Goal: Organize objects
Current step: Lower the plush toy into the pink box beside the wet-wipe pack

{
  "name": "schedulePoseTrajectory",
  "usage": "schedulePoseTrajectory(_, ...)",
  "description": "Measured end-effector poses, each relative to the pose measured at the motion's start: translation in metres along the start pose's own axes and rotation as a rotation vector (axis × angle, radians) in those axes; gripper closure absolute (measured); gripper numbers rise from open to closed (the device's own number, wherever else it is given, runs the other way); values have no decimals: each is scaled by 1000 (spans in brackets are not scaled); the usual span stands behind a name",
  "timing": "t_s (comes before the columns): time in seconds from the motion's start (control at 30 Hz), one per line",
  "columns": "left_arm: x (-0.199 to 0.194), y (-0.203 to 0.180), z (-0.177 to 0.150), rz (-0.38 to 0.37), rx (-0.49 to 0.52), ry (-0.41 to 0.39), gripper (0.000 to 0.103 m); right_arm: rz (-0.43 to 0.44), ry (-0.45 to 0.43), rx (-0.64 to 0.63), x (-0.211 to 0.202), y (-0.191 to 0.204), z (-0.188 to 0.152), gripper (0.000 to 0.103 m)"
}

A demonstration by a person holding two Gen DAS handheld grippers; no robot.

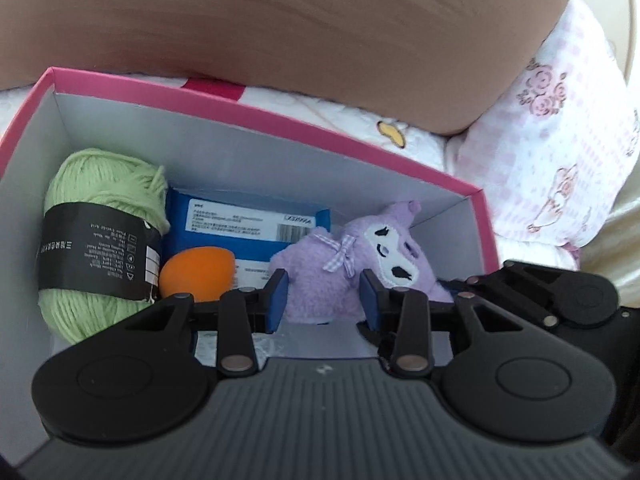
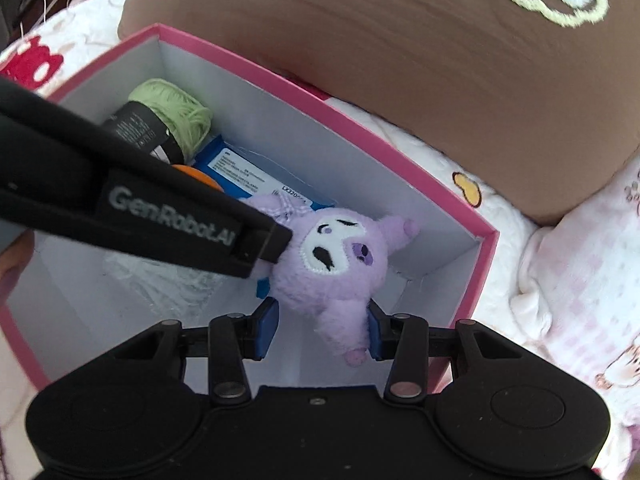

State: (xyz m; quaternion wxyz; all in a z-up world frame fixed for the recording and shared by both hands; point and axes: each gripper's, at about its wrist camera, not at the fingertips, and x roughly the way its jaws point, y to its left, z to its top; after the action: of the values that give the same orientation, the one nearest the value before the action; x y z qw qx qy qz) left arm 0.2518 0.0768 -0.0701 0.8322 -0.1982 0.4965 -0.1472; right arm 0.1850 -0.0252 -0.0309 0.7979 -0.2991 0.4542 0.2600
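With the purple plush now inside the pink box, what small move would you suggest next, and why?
Probably draw both grippers up and away. The purple plush lies in the pink box beside the green yarn, orange ball and blue packet; the left gripper and right gripper both stand open around it.

orange ball (image 2: 208,178): mostly hidden behind the left hand-held gripper (image 2: 264,254)
blue packet (image 1: 248,224) print: too small to read
brown cushion (image 2: 400,60): cut off at top edge
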Motion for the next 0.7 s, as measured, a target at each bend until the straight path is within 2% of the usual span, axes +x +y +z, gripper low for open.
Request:
schedulePoseTrajectory(0.1, 6, -4, 1, 8, -2, 2, 66, -21, 9, -37, 2, 3, -1, 54)
schedulePoseTrajectory(0.3, 16, -13, -3, 18, 0, -1, 67, -2, -9, -77, -4, 0, -8, 53)
schedulePoseTrajectory(0.37, 22, -17, -5, 8, -6, 13, 69, 20, -11, -97, -8, 0, -11, 60)
schedulePoseTrajectory(0.43, 28, -22, -7, 10, -9, 27, 69, 15, -23, -124, -13, 1, -14, 79)
schedulePoseTrajectory(0.57, 34, -34, -9, 0, -1, 24, 70, 8, -34, -97, -16, -8, -20, 81)
schedulePoseTrajectory(0.7, 35, -42, -9, 0, -10, 18, 71, 66, -60, -28, -25, -22, -28, 83)
